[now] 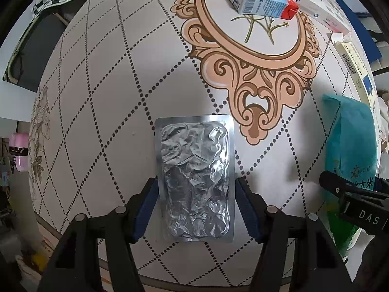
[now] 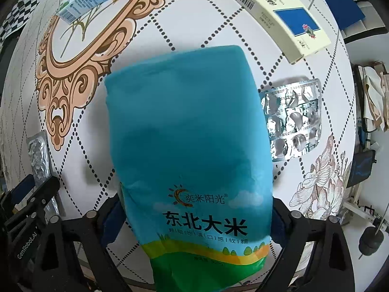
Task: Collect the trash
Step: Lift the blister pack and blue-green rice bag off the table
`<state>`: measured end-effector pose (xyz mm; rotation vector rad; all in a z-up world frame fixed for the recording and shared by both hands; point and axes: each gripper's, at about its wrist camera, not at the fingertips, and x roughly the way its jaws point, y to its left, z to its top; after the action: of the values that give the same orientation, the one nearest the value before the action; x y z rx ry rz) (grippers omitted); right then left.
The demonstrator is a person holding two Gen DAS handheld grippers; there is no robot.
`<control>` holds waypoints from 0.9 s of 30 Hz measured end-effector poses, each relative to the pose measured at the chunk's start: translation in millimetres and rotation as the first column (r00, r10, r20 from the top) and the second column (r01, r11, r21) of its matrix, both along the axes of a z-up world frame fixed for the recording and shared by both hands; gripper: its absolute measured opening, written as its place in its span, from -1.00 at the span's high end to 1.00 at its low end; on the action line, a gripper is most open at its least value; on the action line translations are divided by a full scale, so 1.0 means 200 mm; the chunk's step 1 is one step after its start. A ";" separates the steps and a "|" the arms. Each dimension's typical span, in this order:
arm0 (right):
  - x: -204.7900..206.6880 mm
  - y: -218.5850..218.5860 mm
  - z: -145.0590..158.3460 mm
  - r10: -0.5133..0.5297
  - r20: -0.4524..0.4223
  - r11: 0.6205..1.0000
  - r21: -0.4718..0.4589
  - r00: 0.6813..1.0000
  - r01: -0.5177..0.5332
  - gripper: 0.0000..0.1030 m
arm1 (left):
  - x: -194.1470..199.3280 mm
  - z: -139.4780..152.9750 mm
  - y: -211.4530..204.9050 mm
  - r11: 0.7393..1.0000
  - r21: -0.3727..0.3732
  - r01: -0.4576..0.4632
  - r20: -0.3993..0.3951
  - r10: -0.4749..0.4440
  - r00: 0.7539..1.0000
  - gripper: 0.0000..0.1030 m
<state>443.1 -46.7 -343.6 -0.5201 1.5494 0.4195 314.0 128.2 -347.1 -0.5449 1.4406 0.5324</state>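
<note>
Two grippers work at once over the patterned table (image 1: 121, 85). Left gripper (image 1: 195, 209) points down with its jaws apart, straddling the crumpled foil blister pack (image 1: 194, 175) at 6 o'clock in its view; pads stand just beside the pack's edges, contact uncertain. Right gripper (image 2: 194, 219) brackets the teal rice bag (image 2: 184, 126), jaws wide, grip unconfirmed. Judged step: closing on both items. Next move calls for firm closure before lifting; thin foil may slip.
</note>
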 end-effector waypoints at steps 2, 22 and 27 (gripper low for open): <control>-0.01 -0.02 0.05 -0.005 0.005 1.000 0.007 1.000 0.005 -0.79 | -0.01 0.04 -0.02 1.000 0.024 0.012 0.008 -0.012 1.000 -0.18; -0.63 -0.26 0.56 -0.133 0.062 0.965 0.238 0.989 0.115 -0.67 | -0.55 0.68 -0.20 0.984 0.126 0.124 0.299 -0.156 0.941 -0.19; -1.05 -0.48 0.60 -0.268 0.019 0.917 0.313 0.963 0.249 -0.67 | -0.85 0.67 -0.24 0.976 0.089 0.197 0.327 -0.215 0.920 -0.19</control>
<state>233.1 -143.1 -223.6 -0.0814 1.4356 0.4264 143.4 79.3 -213.0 -0.4106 1.1366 0.2921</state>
